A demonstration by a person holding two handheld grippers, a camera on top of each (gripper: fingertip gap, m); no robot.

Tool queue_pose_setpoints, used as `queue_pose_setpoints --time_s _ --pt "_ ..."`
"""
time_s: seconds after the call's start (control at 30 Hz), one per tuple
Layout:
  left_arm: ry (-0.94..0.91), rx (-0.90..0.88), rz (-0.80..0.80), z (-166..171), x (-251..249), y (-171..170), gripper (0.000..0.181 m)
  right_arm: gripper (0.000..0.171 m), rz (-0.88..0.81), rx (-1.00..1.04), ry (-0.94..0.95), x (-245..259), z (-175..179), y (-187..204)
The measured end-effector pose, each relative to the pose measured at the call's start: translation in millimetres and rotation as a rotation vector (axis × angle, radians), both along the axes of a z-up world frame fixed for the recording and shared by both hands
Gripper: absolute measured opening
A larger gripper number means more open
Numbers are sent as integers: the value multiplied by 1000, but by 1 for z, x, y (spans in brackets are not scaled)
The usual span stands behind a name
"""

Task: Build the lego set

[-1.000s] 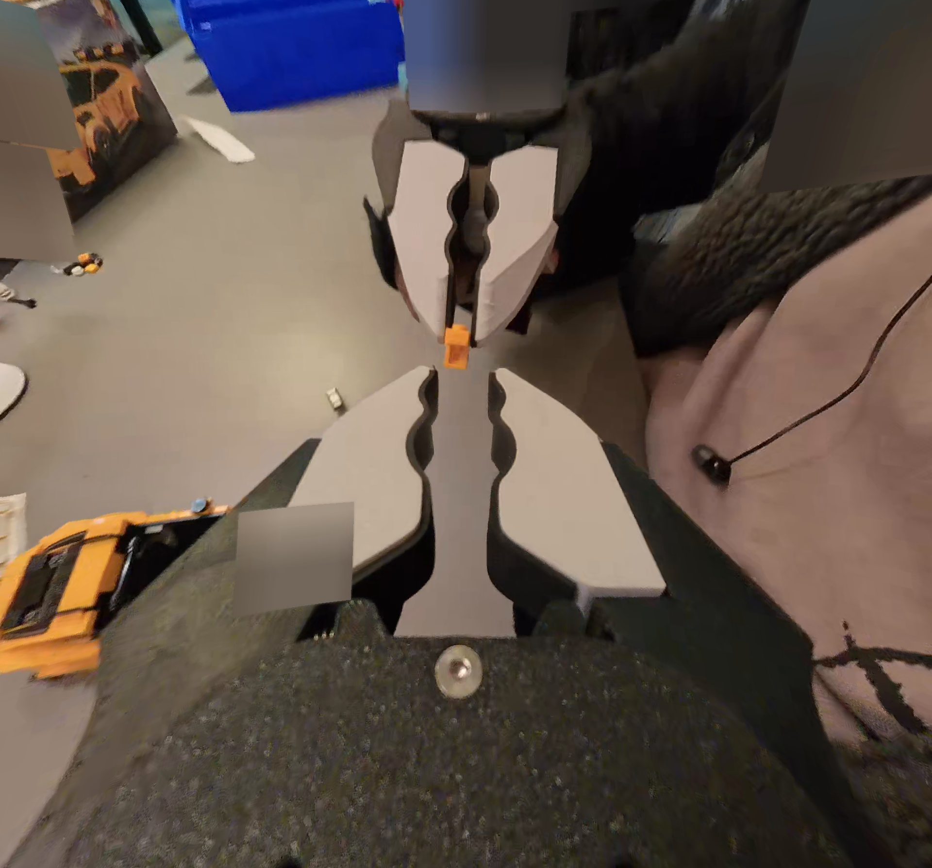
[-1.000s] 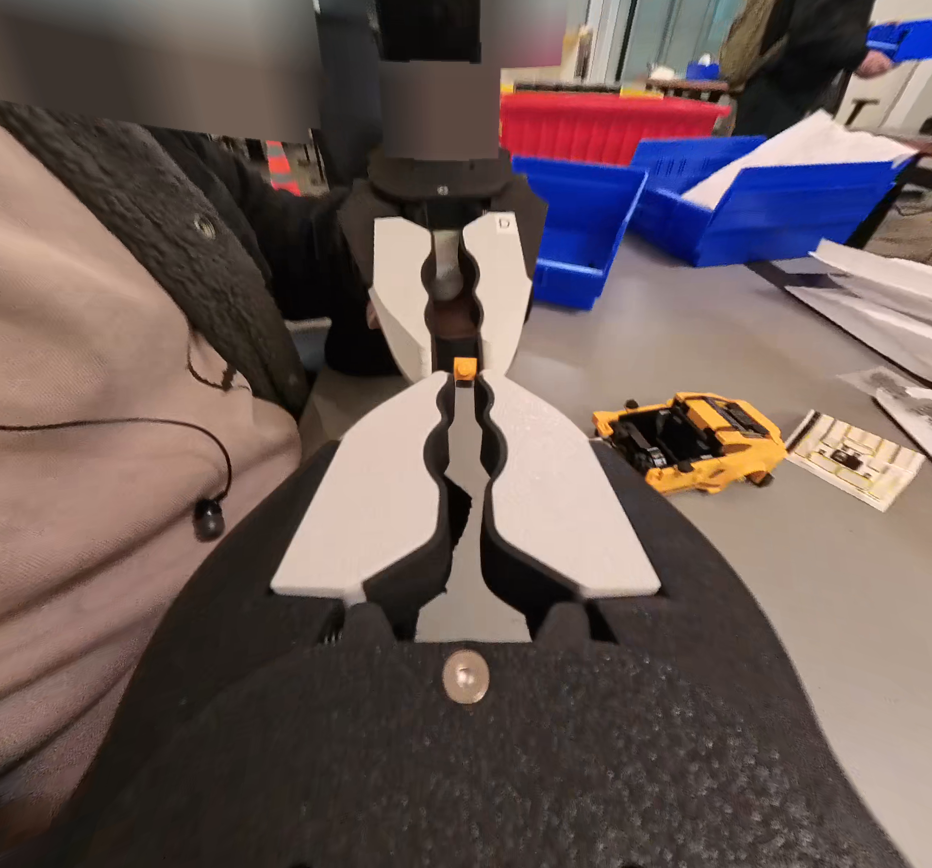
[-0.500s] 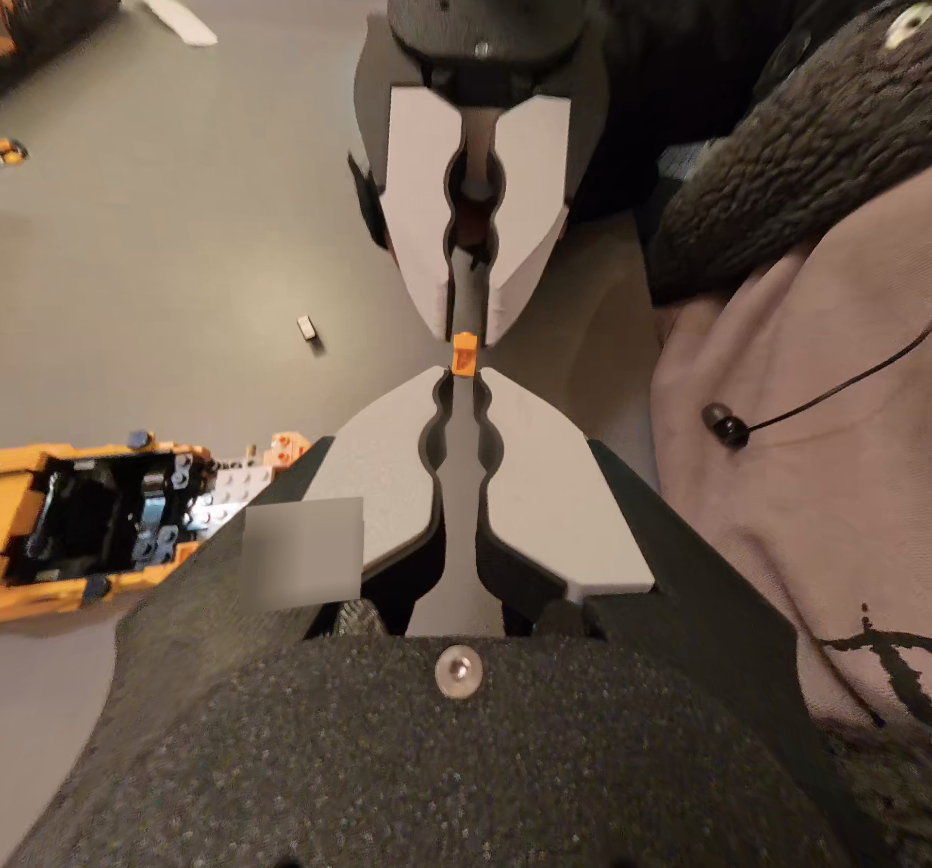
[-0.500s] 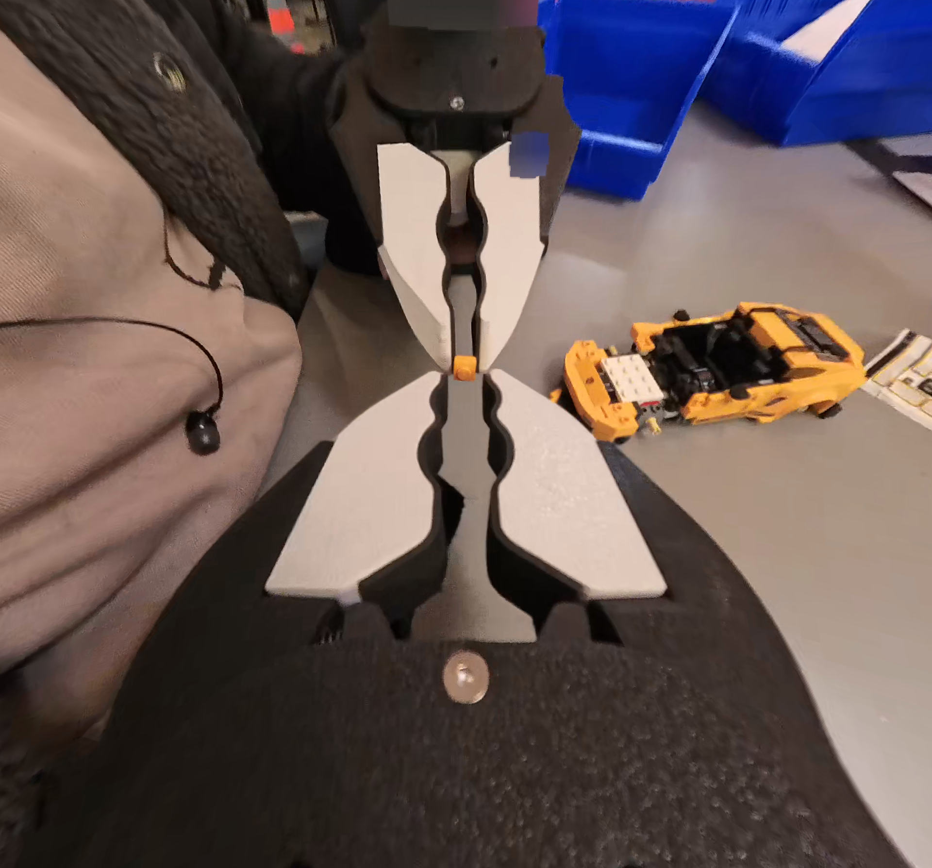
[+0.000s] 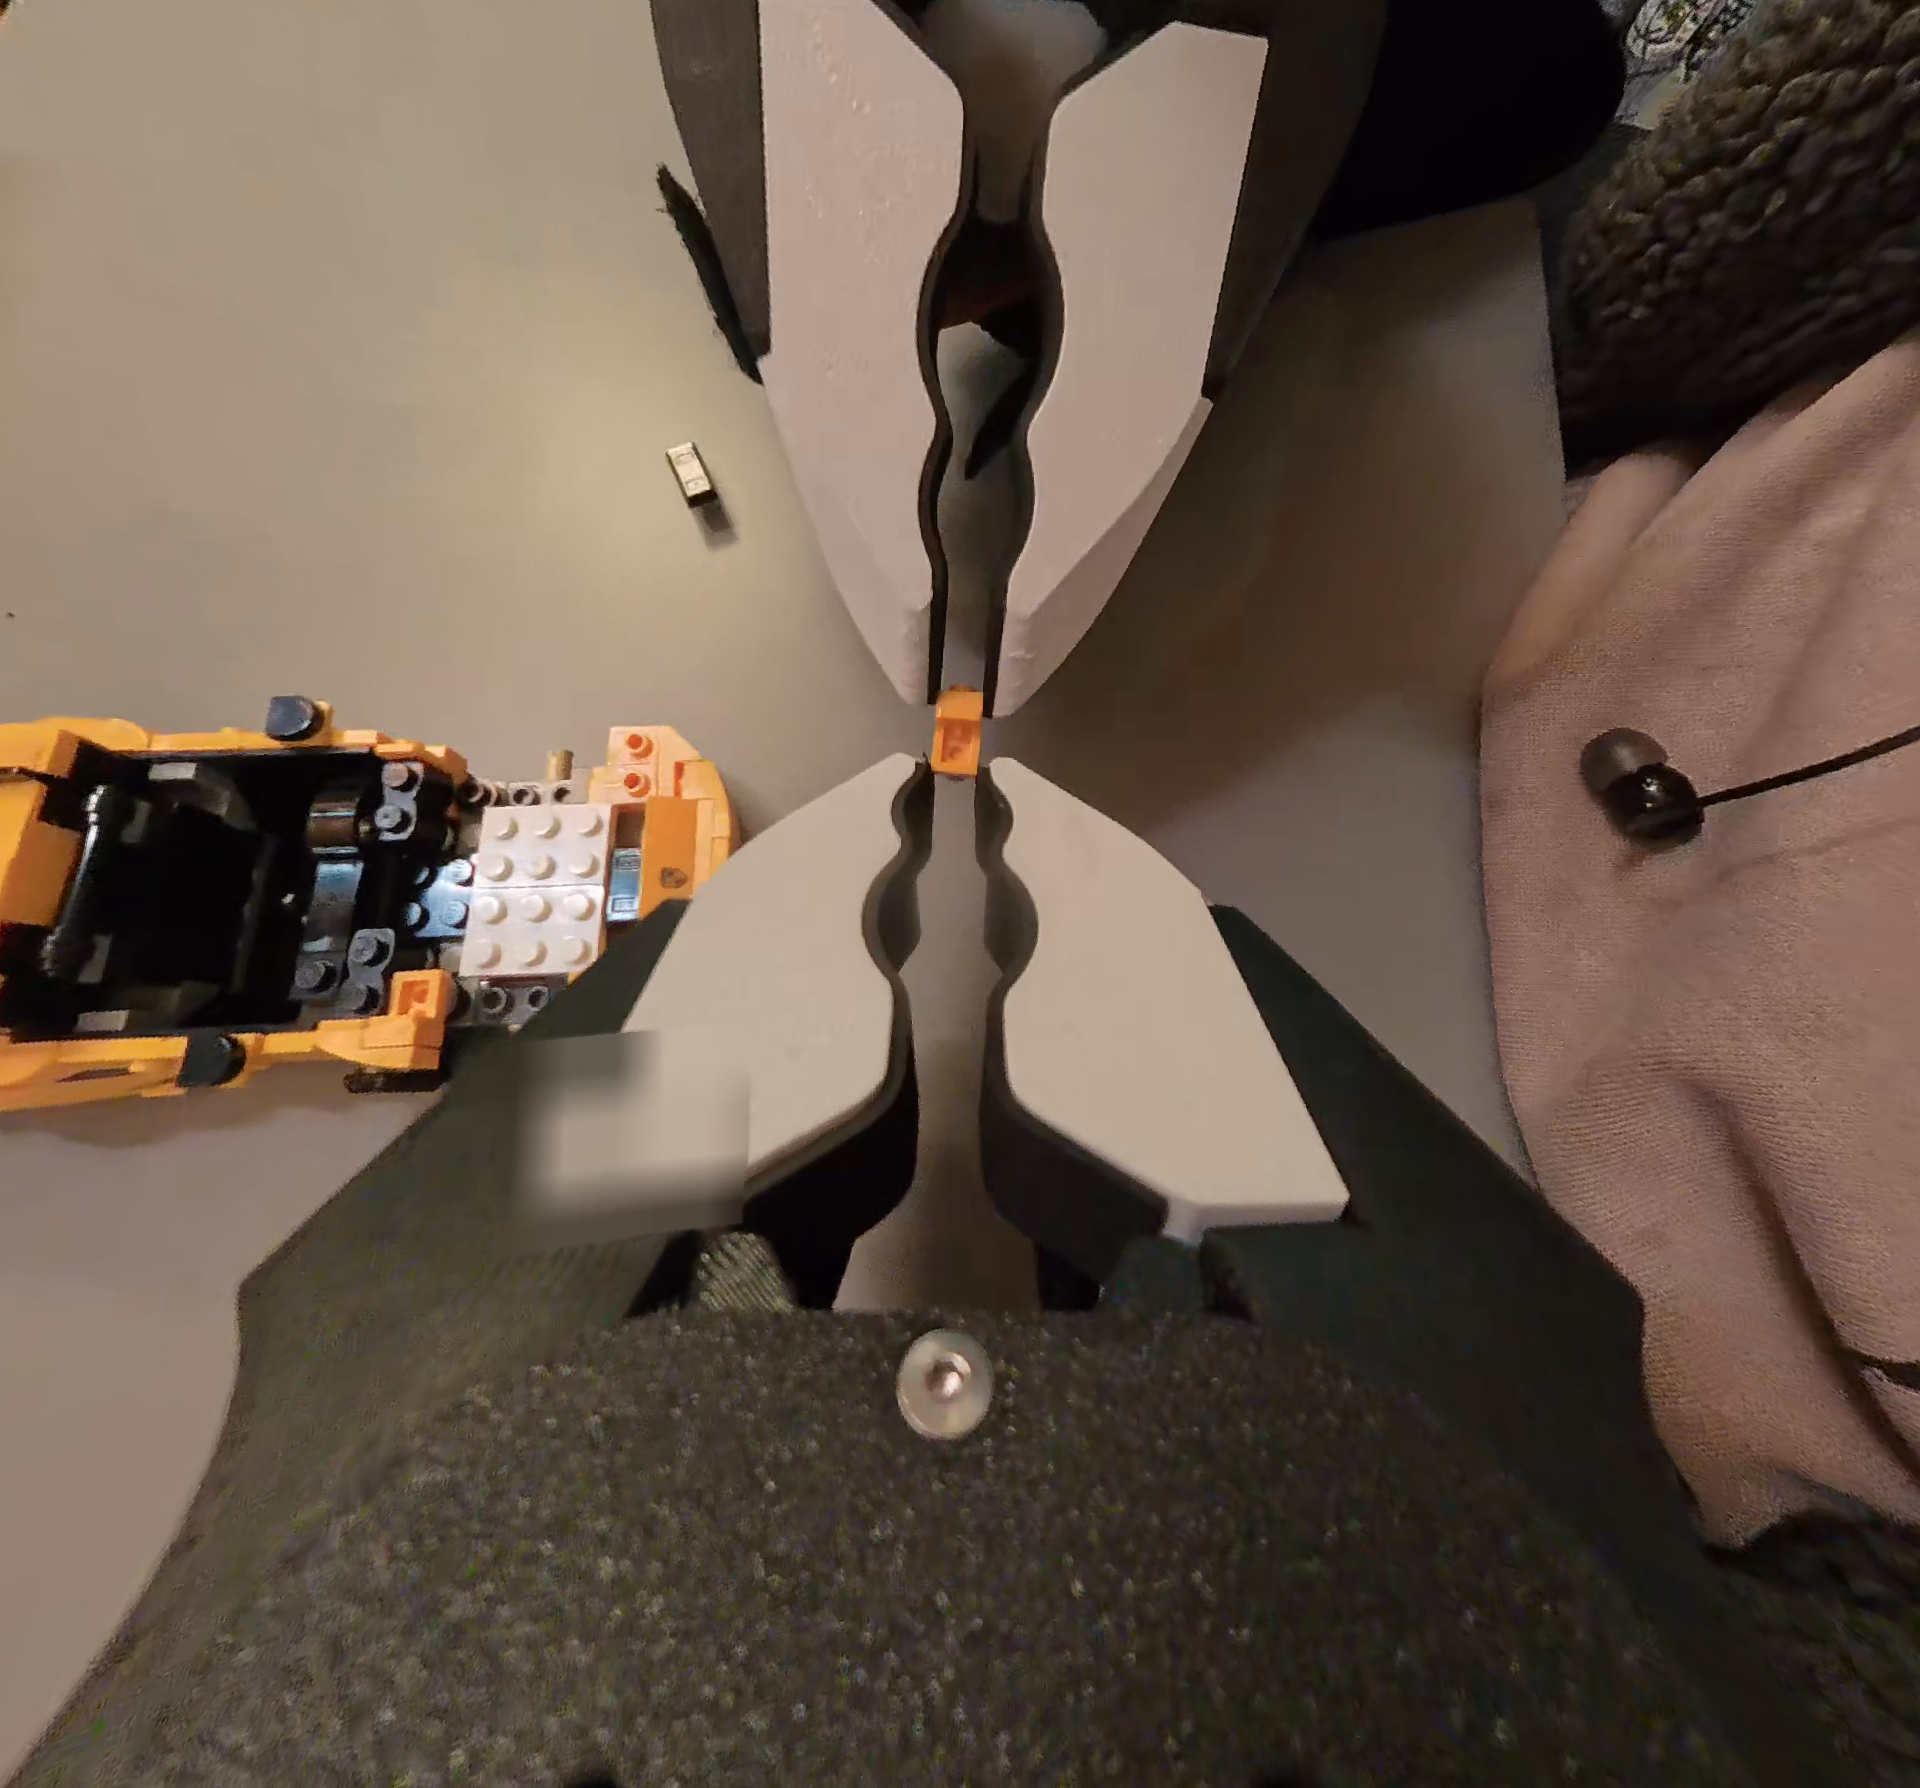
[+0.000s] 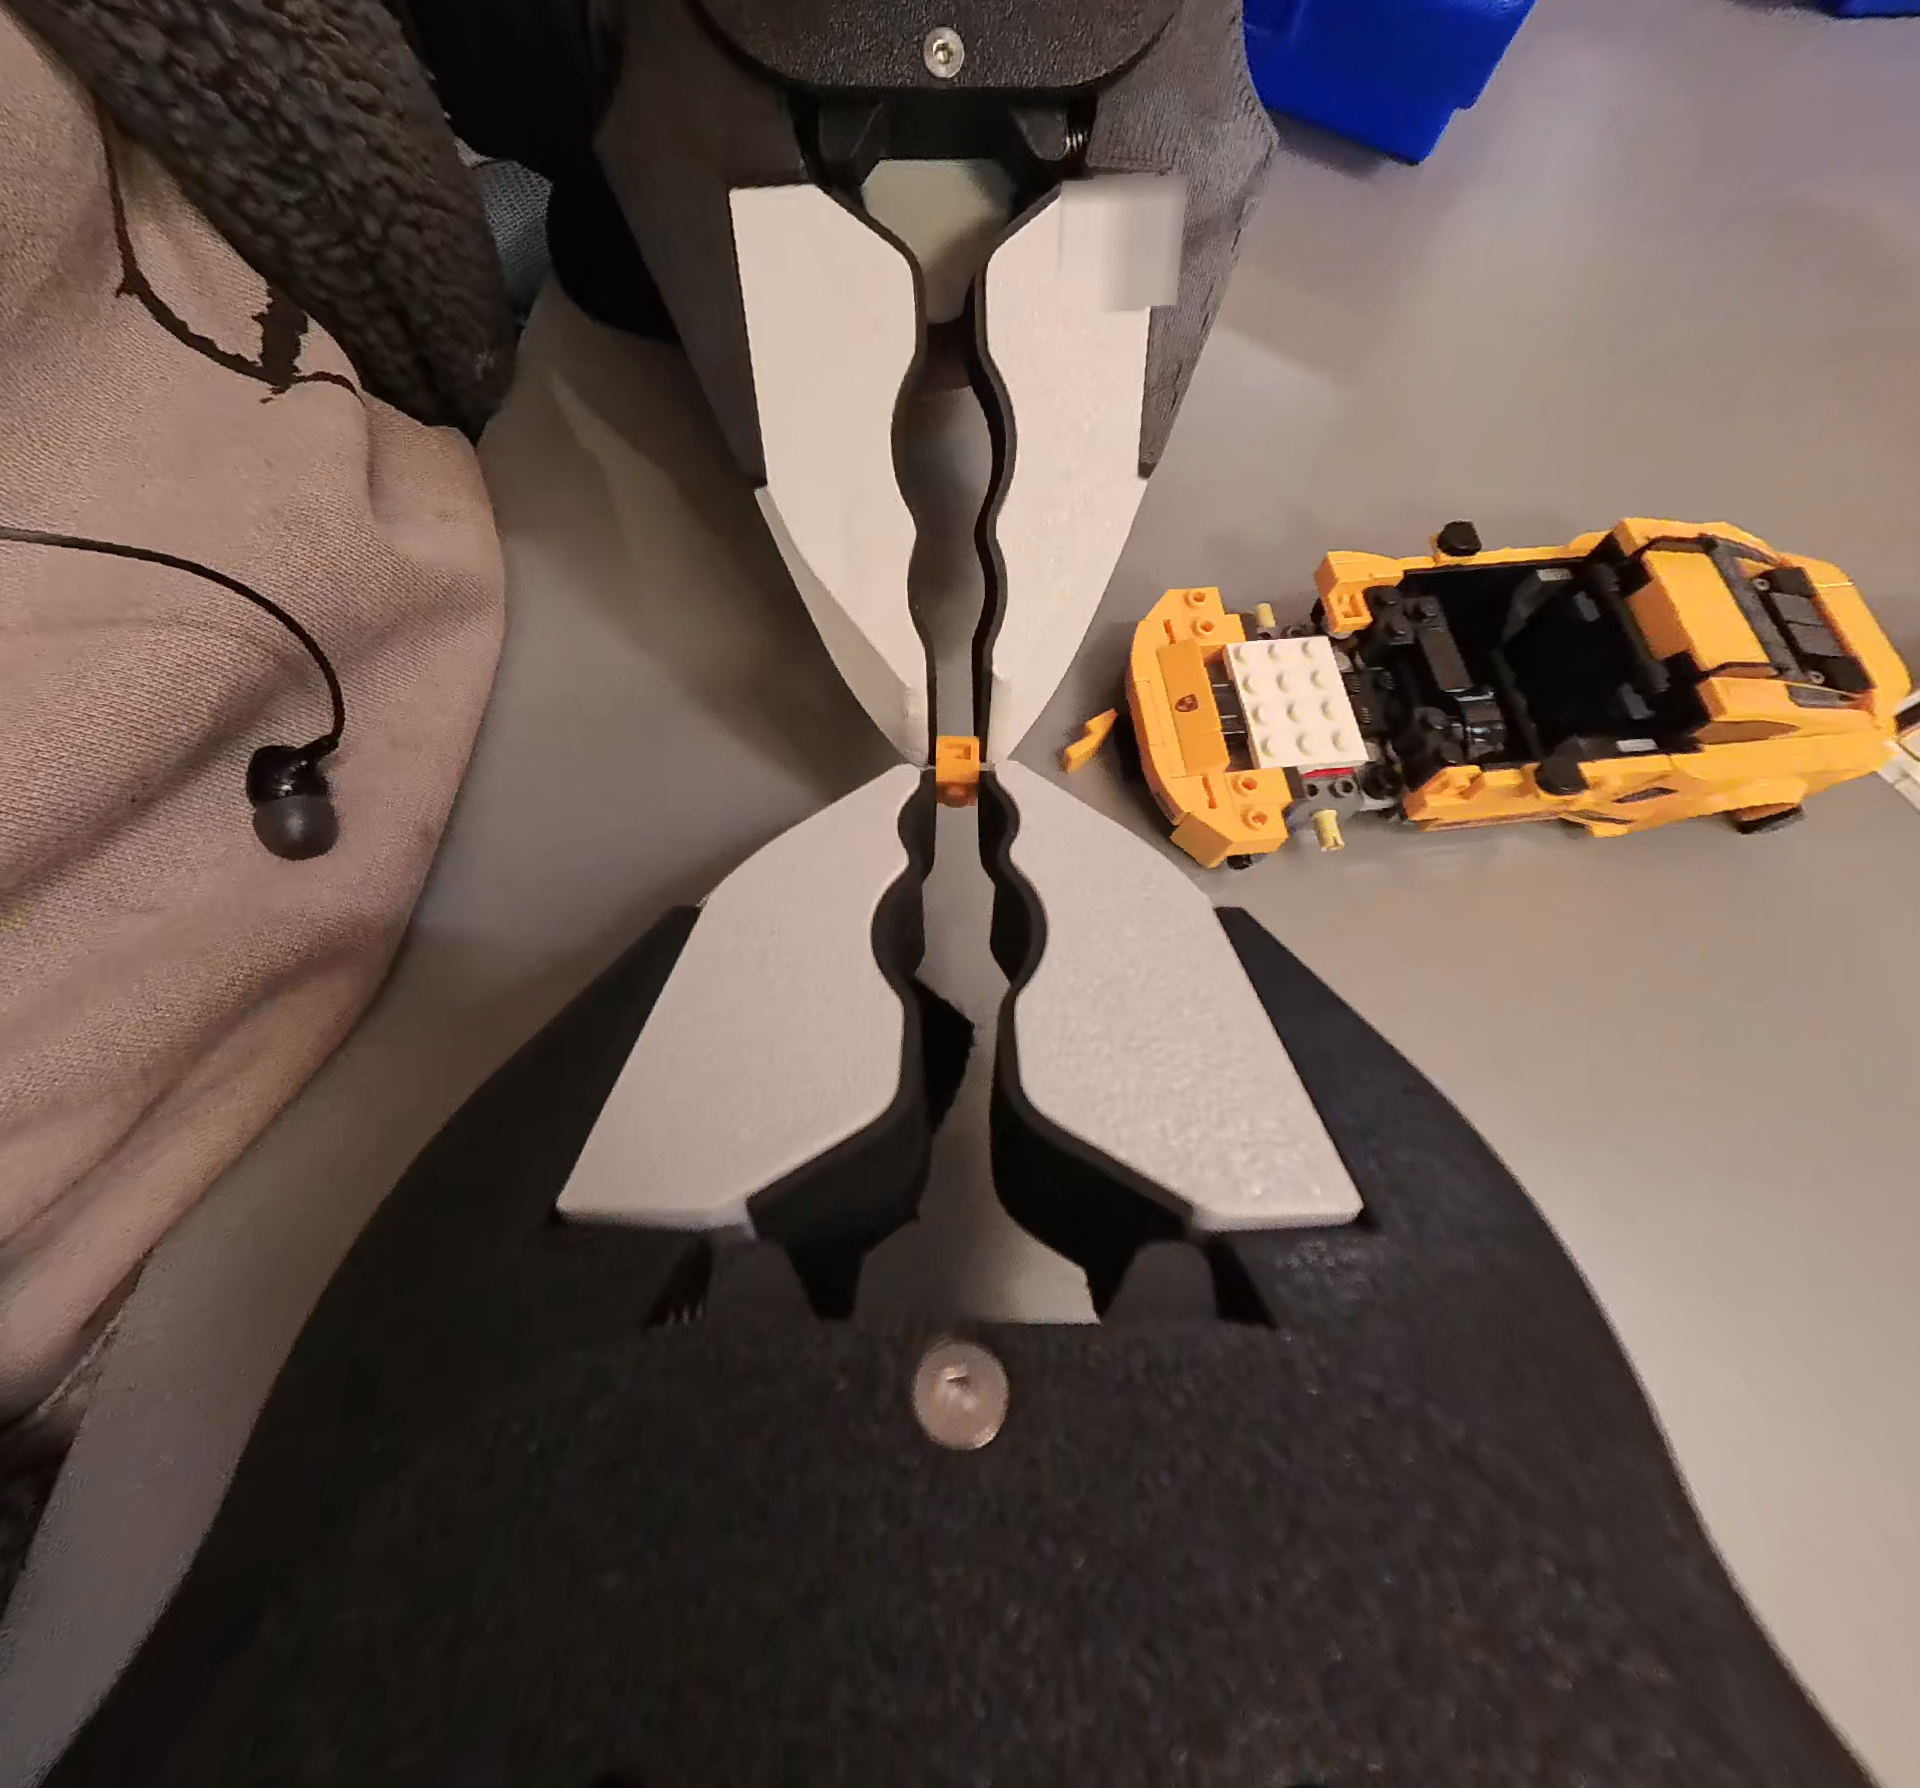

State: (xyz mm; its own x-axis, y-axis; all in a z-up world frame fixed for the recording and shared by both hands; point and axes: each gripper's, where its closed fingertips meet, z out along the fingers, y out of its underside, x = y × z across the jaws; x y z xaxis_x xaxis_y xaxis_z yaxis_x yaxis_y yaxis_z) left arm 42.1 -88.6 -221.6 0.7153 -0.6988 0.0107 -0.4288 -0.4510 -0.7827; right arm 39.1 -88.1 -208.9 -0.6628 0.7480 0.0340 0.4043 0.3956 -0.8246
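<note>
Orange brick pinched between the tips of both nearly closed grippers, left gripper and right gripper, in a mid-air handover; next, one must release, then carry it to the car alongside.
</note>
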Motion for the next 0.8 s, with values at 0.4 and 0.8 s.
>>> queue_pose_setpoints --time_s 0.4,0.8 --pt "150 -92 29 -19 -39 -12 13 7 48 134 -124 6 -30 7" --pt "187 -48 57 -20 -37 -4 9 8 73 185 -153 4 -33 8"
